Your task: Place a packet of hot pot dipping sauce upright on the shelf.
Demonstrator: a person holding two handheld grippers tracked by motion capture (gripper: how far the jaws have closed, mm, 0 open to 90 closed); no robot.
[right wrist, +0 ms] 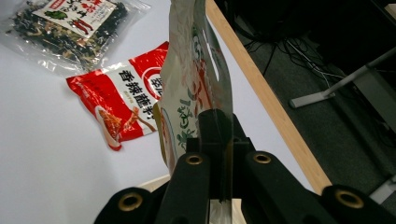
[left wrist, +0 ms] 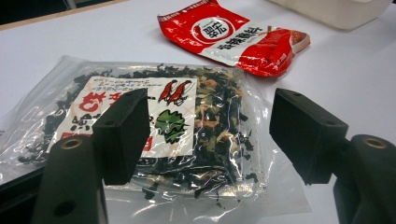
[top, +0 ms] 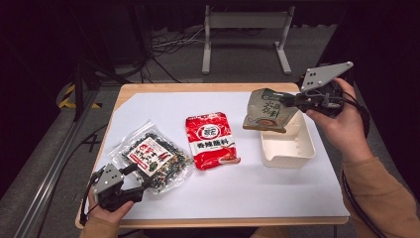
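My right gripper (top: 292, 100) is shut on the edge of a green and beige pouch (top: 266, 111), holding it in the air over the far end of a white tray (top: 292, 154). In the right gripper view the pouch (right wrist: 198, 79) stands up between the closed jaws. My left gripper (top: 141, 177) rests at the table's near left corner, open, its jaws either side of the near edge of a clear bag of dried seaweed (top: 153, 156). The pads (left wrist: 122, 133) stand apart from that bag (left wrist: 187, 135). A red sachet (top: 210, 140) lies flat mid-table.
A white sheet (top: 247, 188) covers the wooden table (top: 198, 87), whose far edge runs close behind the tray. A metal stand (top: 245, 34) and cables sit on the floor beyond. The red sachet (left wrist: 233, 37) lies just past the seaweed bag.
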